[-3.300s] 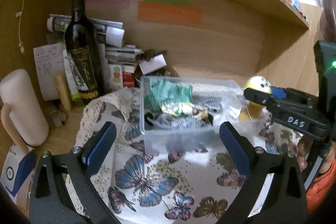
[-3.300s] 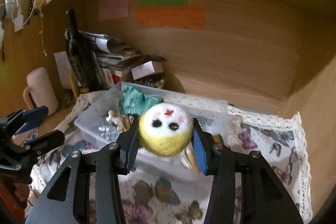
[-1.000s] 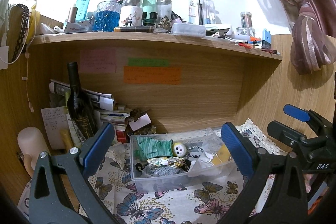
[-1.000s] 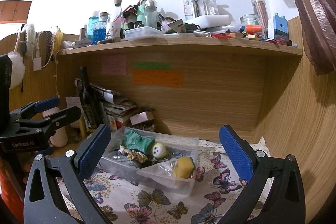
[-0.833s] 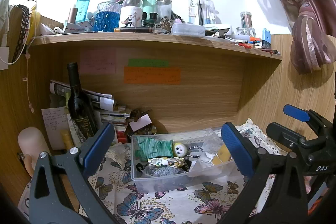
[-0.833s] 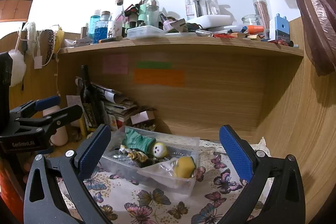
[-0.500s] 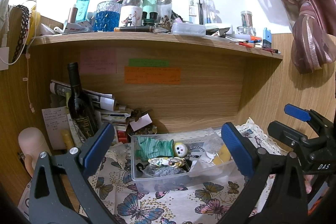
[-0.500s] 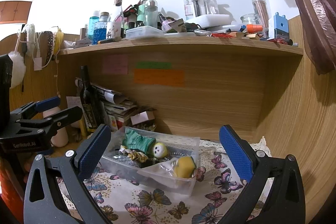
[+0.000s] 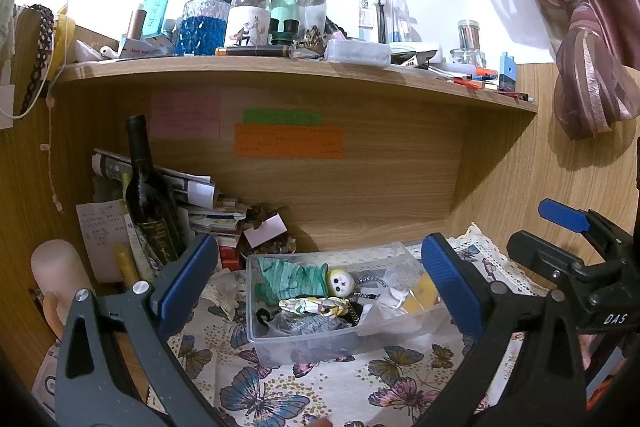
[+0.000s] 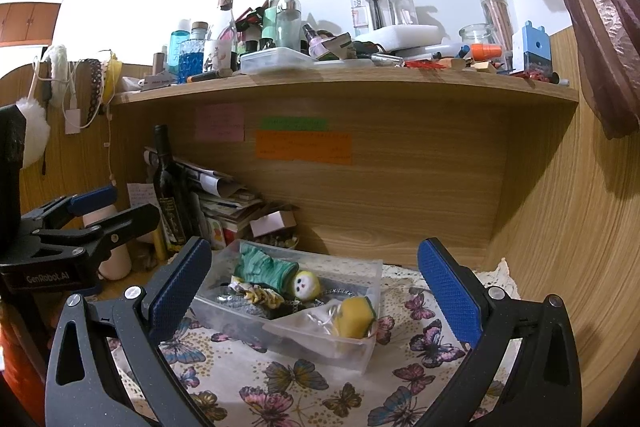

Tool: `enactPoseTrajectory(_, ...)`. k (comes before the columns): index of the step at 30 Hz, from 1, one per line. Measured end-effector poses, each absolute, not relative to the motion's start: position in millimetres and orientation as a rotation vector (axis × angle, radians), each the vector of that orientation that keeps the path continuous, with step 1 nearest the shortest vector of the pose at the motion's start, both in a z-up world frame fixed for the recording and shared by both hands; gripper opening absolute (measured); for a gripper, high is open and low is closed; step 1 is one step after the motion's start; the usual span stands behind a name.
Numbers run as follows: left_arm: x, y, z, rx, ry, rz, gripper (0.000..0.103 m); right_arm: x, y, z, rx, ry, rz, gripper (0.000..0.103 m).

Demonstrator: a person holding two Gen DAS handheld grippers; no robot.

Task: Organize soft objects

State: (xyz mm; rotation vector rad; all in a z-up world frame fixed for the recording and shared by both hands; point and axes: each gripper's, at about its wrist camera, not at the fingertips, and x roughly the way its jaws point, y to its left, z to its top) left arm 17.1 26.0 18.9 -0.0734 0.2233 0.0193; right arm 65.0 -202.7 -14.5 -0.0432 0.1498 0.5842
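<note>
A clear plastic bin (image 9: 384,337) (image 10: 362,343) stands on the butterfly cloth (image 9: 280,391) (image 10: 280,387). In it lie a yellow felt ball with a face (image 9: 340,281) (image 10: 306,285), a green cloth (image 9: 290,281) (image 10: 264,269), a patterned scrunchie (image 9: 312,306) (image 10: 260,293) and a yellow sponge (image 10: 354,317) (image 9: 420,295). My left gripper (image 9: 320,287) is open and empty, held back from the bin. My right gripper (image 10: 316,287) is open and empty, also held back. Each gripper shows at the edge of the other's view.
A dark wine bottle (image 9: 148,195) and stacked papers (image 9: 208,215) stand behind the bin at the left. A pale cylinder (image 9: 60,275) stands at the far left. A wooden shelf (image 9: 280,71) above carries several bottles. A curtain (image 9: 580,27) hangs at the right.
Since 3.3 s ago the right gripper has let go of the yellow felt ball, which now lies in the bin. Both grippers have drawn back. Over the last second almost nothing moved.
</note>
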Motion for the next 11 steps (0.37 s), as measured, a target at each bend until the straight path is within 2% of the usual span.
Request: enactPoseTrajectory(11, 21.4, 25.8, 12.4, -0.075, 0.251, 0.005, 0.103, 67.6, -197.5, -17.6, -0.052, 0.168, 0.586, 0.103)
